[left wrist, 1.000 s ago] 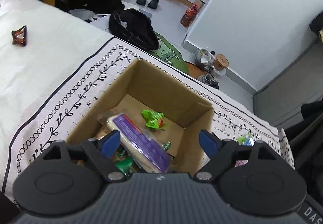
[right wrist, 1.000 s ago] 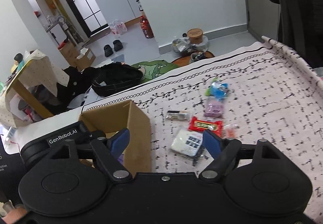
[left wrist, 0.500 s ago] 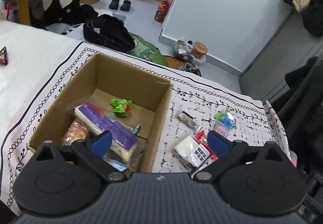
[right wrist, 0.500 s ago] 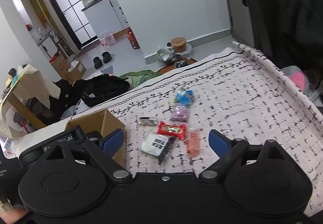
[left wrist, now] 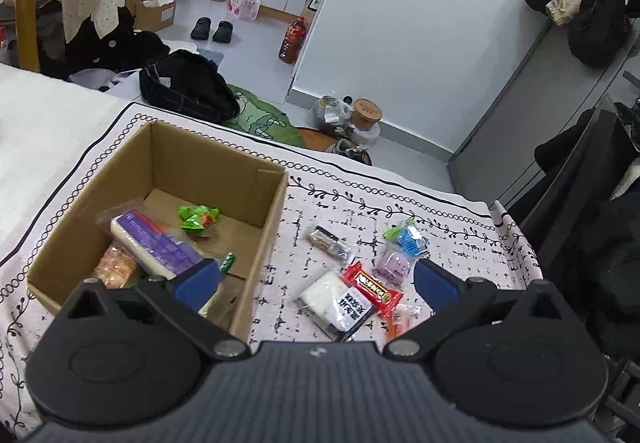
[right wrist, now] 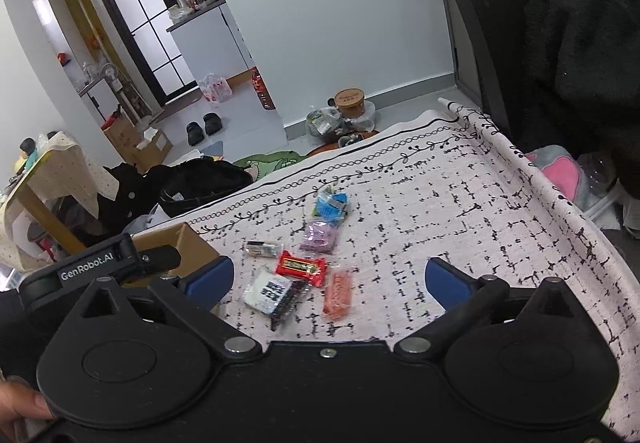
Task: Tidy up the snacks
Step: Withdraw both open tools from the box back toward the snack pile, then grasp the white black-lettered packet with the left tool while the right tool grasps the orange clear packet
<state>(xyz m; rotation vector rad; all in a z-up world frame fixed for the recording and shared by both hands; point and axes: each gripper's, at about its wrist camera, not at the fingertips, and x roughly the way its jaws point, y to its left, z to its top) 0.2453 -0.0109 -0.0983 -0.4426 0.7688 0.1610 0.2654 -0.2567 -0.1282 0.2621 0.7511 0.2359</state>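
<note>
A black bag [left wrist: 188, 87], a pair of black slippers [left wrist: 212, 30] and a red-brown bottle [left wrist: 295, 40] occupy the floor beyond the patterned tablecloth [right wrist: 460, 203].

The left gripper [left wrist: 316, 281] is wide open with nothing between its blue fingertips [left wrist: 198, 277]. Its jaws have just been opening. Under it is a brown box [left wrist: 256, 243] on a white cloth [left wrist: 440, 219] with black marks. In the box lie a long purple pack [left wrist: 156, 243] and a green wrapper [left wrist: 199, 217]. Beside the box, on the cloth, lie a white pack [left wrist: 334, 297], a red bar [left wrist: 372, 289], a blue pack [left wrist: 406, 237] and a small dark bar [left wrist: 328, 241].
</note>
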